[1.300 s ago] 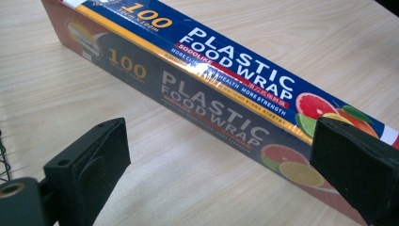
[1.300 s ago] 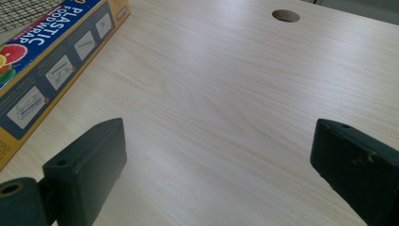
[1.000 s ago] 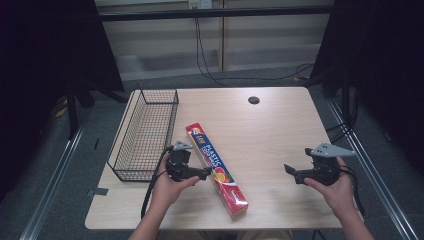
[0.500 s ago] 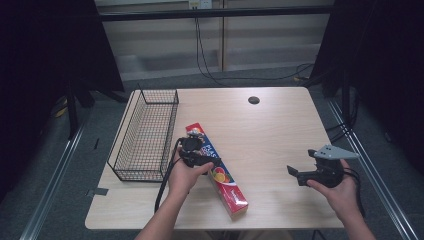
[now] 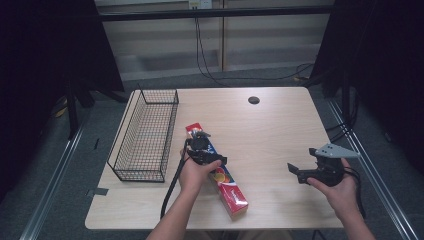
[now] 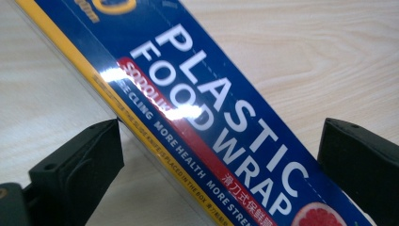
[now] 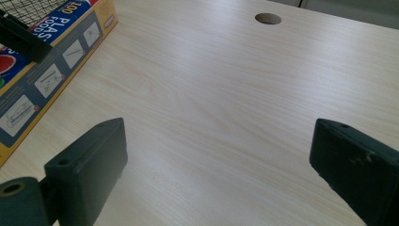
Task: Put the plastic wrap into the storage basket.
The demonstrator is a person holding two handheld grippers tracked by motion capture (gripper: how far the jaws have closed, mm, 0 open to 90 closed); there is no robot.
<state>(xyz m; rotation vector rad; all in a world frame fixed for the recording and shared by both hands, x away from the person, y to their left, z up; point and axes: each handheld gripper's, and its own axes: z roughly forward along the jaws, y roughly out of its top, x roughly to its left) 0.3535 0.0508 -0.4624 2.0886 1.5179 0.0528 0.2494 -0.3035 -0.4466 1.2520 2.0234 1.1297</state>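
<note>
The long blue-and-yellow cardboard box of plastic food wrap [image 5: 216, 170] lies flat on the pale wooden table [image 5: 280, 125], running diagonally from near the black wire basket [image 5: 145, 132] toward the near edge. The left gripper [image 5: 202, 150] is lowered over the box's middle with its jaws spread wide, one on either side of the box and not yet touching it — a stance that suggests a grasp across the narrow width. The right gripper [image 5: 300, 172] hovers well apart to the right, jaws wide apart and holding nothing, apparently in reserve. The left gripper view resolves the box's lettering [image 6: 221, 122] and both gaps beside the jaws; the right gripper view adds the box's yellow side panel [image 7: 56, 70] and the table's round cable hole [image 7: 268, 18].
</note>
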